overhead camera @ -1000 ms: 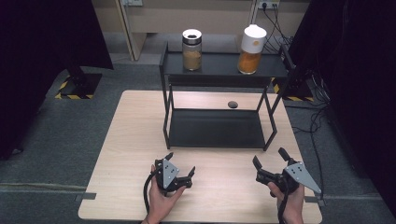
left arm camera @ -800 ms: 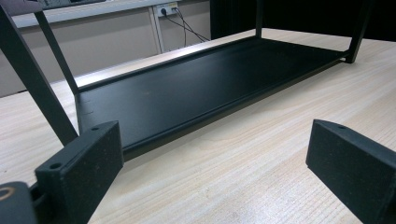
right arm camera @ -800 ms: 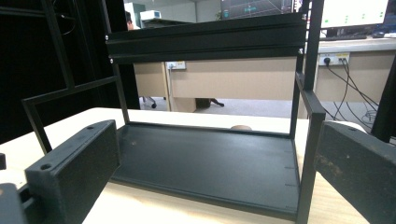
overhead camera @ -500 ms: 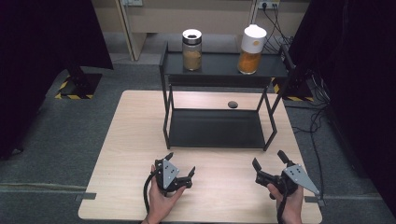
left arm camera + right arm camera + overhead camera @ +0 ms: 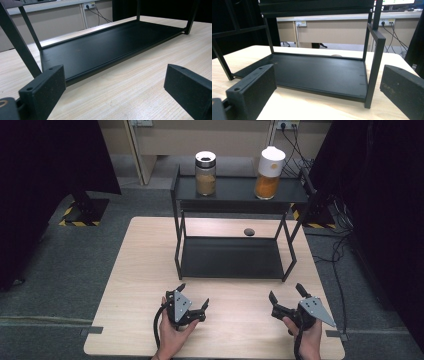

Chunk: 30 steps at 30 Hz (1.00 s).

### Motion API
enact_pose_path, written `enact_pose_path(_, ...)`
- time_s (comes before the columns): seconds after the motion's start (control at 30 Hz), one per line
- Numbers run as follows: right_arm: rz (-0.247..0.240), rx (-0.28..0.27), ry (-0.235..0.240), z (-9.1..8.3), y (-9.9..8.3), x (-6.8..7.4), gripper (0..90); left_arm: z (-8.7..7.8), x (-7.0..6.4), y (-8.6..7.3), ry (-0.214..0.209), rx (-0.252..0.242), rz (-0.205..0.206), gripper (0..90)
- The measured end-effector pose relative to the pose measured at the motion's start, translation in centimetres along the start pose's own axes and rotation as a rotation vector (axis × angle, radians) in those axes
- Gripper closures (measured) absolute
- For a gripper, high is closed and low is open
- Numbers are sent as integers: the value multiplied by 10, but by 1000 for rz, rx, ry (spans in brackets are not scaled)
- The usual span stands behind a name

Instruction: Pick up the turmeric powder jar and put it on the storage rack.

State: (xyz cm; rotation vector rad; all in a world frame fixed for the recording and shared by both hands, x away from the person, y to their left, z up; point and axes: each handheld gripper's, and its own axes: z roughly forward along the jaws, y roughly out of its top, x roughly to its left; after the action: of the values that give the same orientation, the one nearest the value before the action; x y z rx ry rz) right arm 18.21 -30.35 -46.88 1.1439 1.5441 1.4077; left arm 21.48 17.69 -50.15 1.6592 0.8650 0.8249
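Observation:
A black two-level metal rack (image 5: 235, 257) stands on the pale wooden table (image 5: 140, 270). On its top shelf are a glass jar (image 5: 205, 166) with a dark lid and brown contents, and a white-capped jar (image 5: 269, 166) of orange contents. My left gripper (image 5: 192, 296) rests near the table's front edge, left of centre, open and empty. My right gripper (image 5: 286, 292) sits at the front right, also open and empty. The rack's lower shelf (image 5: 100, 47) lies ahead between the left jaws, and the lower shelf (image 5: 319, 72) also faces the right jaws.
A small dark round object (image 5: 248, 231) lies on the table behind the rack. Dark curtains hang at both sides. Cables (image 5: 340, 245) trail on the floor at the right. A striped stand base (image 5: 82, 215) sits on the floor at the left.

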Motion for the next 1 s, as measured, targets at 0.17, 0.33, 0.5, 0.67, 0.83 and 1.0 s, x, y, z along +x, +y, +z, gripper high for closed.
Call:
enact_pose_path(0.17,0,17,-8,1,-2,0,8,0,0,0,0,0,0,31)
enact_pose_path(0.33,1,33,-13,3,-4,0,8,0,0,0,0,0,-1,31)
enact_pose_path(0.5,-7,45,-19,4,-4,1,8,0,0,0,0,0,-2,31)
enact_pose_path(0.67,-18,62,-27,7,-6,2,9,0,0,0,-1,-1,-1,31)
enact_pose_path(0.83,-39,74,-48,8,-7,4,10,0,1,0,-2,-1,-3,31)
enact_pose_path(1.0,-37,88,-58,9,-9,3,10,0,1,0,-2,-2,-6,31)
